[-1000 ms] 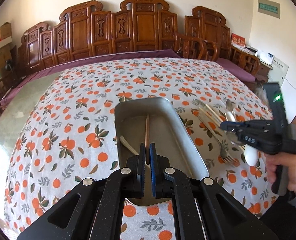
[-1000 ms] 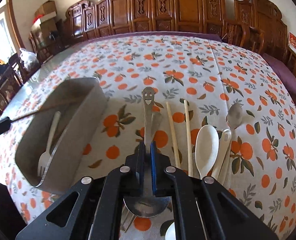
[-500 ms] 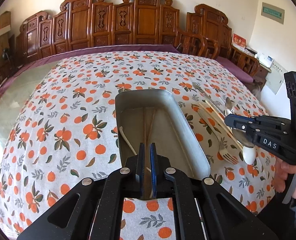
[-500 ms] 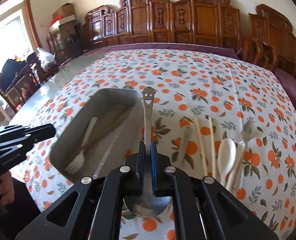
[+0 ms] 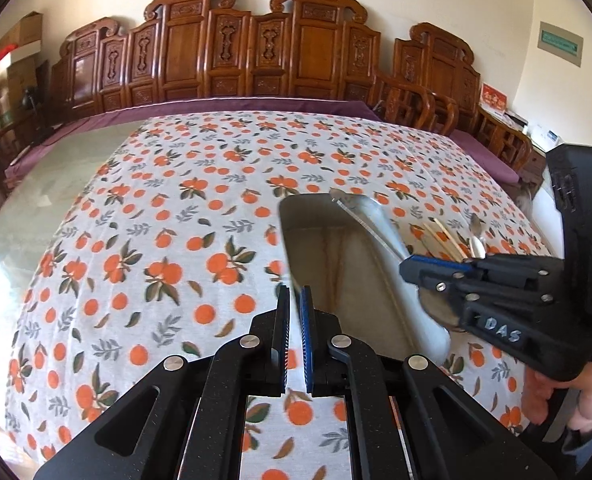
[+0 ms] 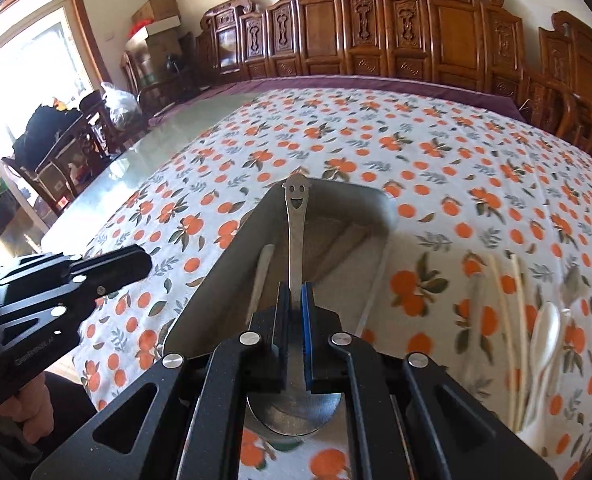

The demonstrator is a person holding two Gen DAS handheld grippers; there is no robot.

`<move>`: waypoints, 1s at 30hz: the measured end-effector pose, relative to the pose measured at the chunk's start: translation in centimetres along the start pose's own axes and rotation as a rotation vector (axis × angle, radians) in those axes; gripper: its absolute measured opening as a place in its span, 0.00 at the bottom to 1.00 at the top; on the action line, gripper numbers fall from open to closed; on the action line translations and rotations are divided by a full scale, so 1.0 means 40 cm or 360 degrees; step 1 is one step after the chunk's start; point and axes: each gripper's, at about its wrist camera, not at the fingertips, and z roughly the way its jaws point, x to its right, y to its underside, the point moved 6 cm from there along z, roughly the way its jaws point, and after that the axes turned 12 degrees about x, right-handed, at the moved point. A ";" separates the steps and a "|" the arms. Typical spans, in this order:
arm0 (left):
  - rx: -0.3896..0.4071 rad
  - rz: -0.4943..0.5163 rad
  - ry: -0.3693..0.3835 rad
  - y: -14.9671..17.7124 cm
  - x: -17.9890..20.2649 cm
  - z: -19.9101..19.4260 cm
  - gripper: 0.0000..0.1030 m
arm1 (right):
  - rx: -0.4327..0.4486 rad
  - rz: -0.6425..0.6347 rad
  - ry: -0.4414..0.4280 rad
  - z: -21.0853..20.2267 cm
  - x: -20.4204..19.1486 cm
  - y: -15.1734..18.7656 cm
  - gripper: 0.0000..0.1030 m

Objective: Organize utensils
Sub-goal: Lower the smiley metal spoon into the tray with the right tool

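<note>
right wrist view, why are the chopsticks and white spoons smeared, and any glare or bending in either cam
Right wrist view: motion blur smears the chopsticks and white spoons, while the gripped smiley spoon stays sharp; the window is blown out. Left wrist view: fisheye bows the table edge, and the tray is slightly blurred.

tablecloth (image 5: pixel 167 240) (orange-print) | carved wooden chairs (image 6: pixel 376 28) | cardboard boxes (image 6: pixel 155 10)

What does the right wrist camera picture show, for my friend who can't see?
The right gripper holds a metal spoon with a smiley-face handle over a metal tray on an orange-patterned tablecloth. Chopsticks lie right of it.
</note>
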 end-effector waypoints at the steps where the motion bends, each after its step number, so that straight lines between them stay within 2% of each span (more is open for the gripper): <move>1: 0.0000 -0.0007 -0.0002 0.000 -0.005 0.000 0.04 | -0.0022 0.0002 0.0000 0.017 -0.006 0.005 0.07; 6: -0.0002 -0.0027 -0.0019 -0.001 -0.025 0.000 0.04 | -0.0110 -0.0041 0.0010 0.063 -0.031 0.039 0.07; 15: -0.0005 -0.0027 -0.0027 -0.002 -0.029 -0.001 0.04 | -0.0158 -0.0069 0.0024 0.085 -0.038 0.067 0.07; 25: -0.0005 -0.0006 -0.0018 -0.002 -0.012 0.002 0.04 | -0.0089 -0.0006 -0.0011 0.055 -0.011 0.053 0.07; 30: -0.0002 0.0014 0.0013 0.001 0.014 0.003 0.04 | 0.0010 0.0003 -0.0001 -0.023 0.026 0.030 0.07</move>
